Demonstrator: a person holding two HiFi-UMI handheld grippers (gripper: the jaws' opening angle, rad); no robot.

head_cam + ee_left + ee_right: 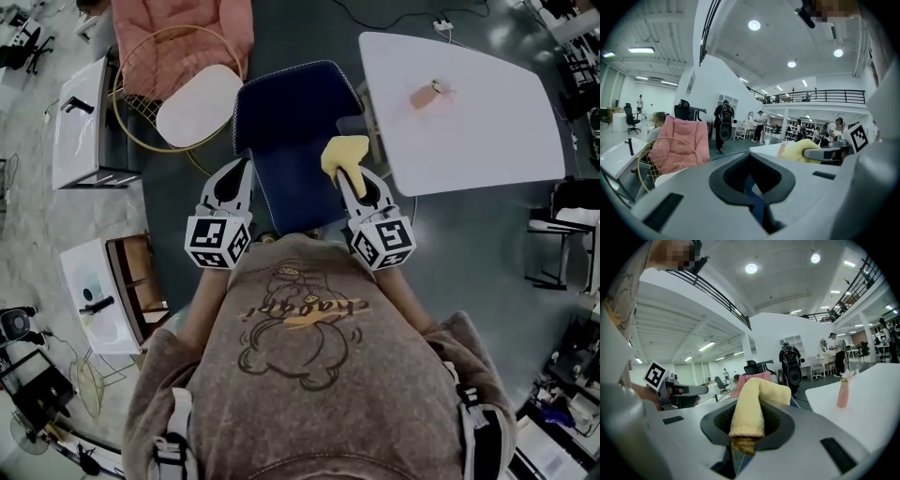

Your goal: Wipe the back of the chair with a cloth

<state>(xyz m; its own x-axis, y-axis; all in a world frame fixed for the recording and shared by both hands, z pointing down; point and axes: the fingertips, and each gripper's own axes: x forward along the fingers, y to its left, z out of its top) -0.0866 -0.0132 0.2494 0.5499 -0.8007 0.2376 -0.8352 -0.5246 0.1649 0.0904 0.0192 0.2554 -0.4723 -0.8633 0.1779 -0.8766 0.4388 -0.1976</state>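
Observation:
A dark blue chair [292, 103] stands just ahead of me, its back [292, 192] nearest my body. My right gripper [347, 176] is shut on a folded yellow cloth [344, 153], held at the right edge of the chair back. From the right gripper view, the cloth [754, 404] droops out of the right gripper [745, 439]. My left gripper [242, 171] sits at the back's left edge, its jaws together with nothing in them. In the left gripper view a strip of blue chair shows under the left gripper [752, 187], and the cloth [799, 149] is off to the right.
A white table [469, 122] with a small pink vase [427, 95] stands to the right. A pink-cushioned wire chair [178, 47] and a white oval pad [199, 105] are at the left. White cabinets [80, 131] line the far left. People walk in the background.

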